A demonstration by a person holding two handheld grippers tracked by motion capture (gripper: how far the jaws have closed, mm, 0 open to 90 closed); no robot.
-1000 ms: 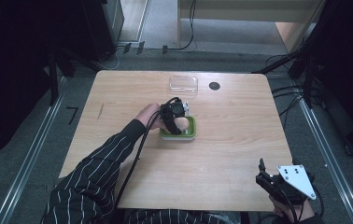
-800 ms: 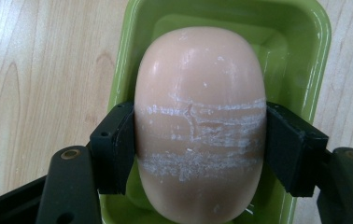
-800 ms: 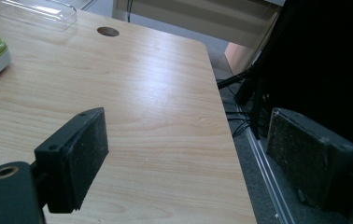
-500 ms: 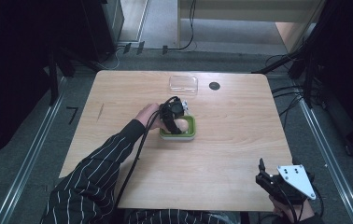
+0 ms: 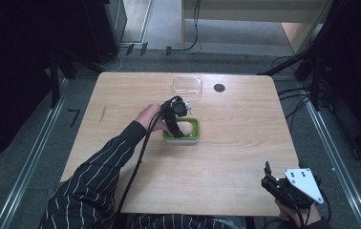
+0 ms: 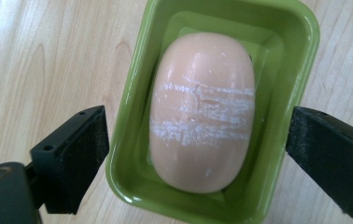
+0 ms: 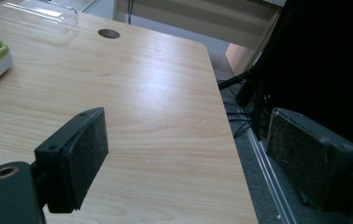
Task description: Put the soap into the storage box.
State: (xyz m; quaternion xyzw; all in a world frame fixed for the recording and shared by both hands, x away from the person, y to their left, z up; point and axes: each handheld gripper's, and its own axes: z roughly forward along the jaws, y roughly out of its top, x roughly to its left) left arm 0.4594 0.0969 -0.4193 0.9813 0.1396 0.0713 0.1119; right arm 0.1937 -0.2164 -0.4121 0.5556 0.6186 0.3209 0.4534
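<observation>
Overhead, I am holding my left gripper [image 5: 177,125] above the green soap dish [image 5: 194,131] near the middle of the wooden table [image 5: 245,138], its cable trailing back along my striped sleeve [image 5: 100,167]. Its jaws have just been opening, and in the left gripper view they are standing wide apart, flanking the dish at nine and three o'clock without pressing on it. Between them the peach soap bar [image 6: 202,112] is lying lengthwise inside the dish, white scuff marks crossing its top. A clear plastic lid [image 5: 187,85] is sitting on the table at twelve o'clock from the dish, near it but apart, with a dark round hole [image 5: 219,88] just beside the lid at three o'clock. I am resting my right gripper [image 5: 270,177] at the table's near right corner, at about five o'clock from the dish and well apart from it; its jaws are gaping with nothing between them.
</observation>
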